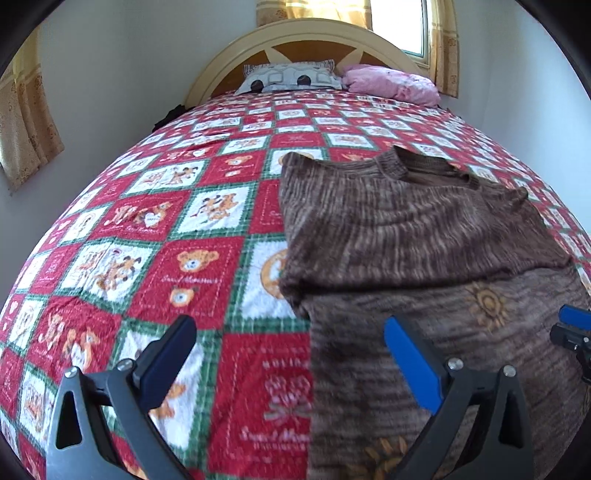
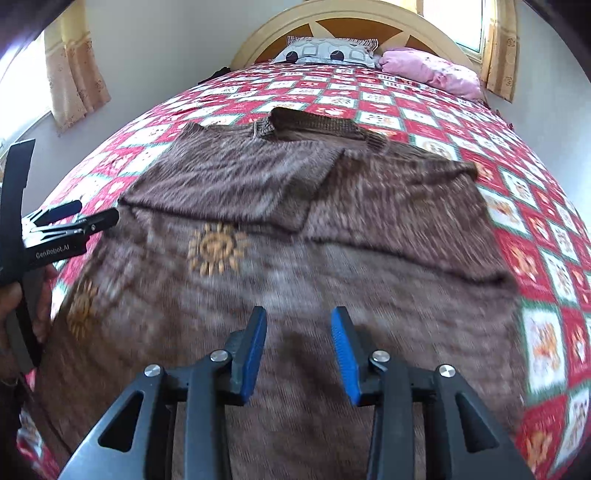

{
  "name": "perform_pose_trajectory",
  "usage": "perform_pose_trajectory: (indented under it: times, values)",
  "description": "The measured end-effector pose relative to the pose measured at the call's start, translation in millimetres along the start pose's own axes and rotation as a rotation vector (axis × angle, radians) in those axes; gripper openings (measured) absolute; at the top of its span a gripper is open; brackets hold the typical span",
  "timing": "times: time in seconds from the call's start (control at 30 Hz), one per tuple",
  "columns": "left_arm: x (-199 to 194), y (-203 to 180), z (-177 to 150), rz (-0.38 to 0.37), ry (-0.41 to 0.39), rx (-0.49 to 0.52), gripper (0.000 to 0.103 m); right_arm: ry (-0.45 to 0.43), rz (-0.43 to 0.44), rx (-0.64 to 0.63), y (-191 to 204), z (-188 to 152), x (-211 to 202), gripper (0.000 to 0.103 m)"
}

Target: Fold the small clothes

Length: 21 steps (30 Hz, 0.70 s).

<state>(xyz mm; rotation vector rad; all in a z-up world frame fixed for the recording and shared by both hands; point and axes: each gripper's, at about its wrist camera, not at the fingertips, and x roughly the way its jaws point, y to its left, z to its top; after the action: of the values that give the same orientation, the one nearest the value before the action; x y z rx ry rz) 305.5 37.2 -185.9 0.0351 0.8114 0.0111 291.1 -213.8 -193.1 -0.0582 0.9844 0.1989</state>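
A brown knit sweater [image 2: 295, 266] with orange sun motifs lies flat on the bed, neck toward the headboard, both sleeves folded across its chest. It also shows in the left wrist view [image 1: 424, 236]. My left gripper [image 1: 291, 332] is wide open and empty above the sweater's left edge; it also shows in the right wrist view [image 2: 79, 216]. My right gripper [image 2: 299, 332] is open and empty above the sweater's lower middle; one of its blue fingertips [image 1: 574, 315] shows in the left wrist view.
The bed has a red, white and green teddy-bear quilt [image 1: 177, 229]. A grey patterned pillow [image 1: 291, 75] and a pink pillow [image 1: 391, 83] lie at the wooden headboard [image 2: 354, 18]. Curtained windows are on both walls.
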Motion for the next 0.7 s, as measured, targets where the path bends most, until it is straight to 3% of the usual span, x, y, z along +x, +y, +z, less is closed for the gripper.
perform_pose_trajectory:
  times: [0.27, 0.7]
  values:
    - [-39.8, -6.3, -26.4, -0.043, -0.015, -0.026, 0.103, -0.015, -0.004, 0.043, -10.6, -42.0, -36.1, 0.038]
    - [-102.4, -30.7, -84.2, -0.051, -0.023, 0.095, 0.103, -0.021, 0.019, 0.127, -19.9, -101.4, -76.9, 0.042]
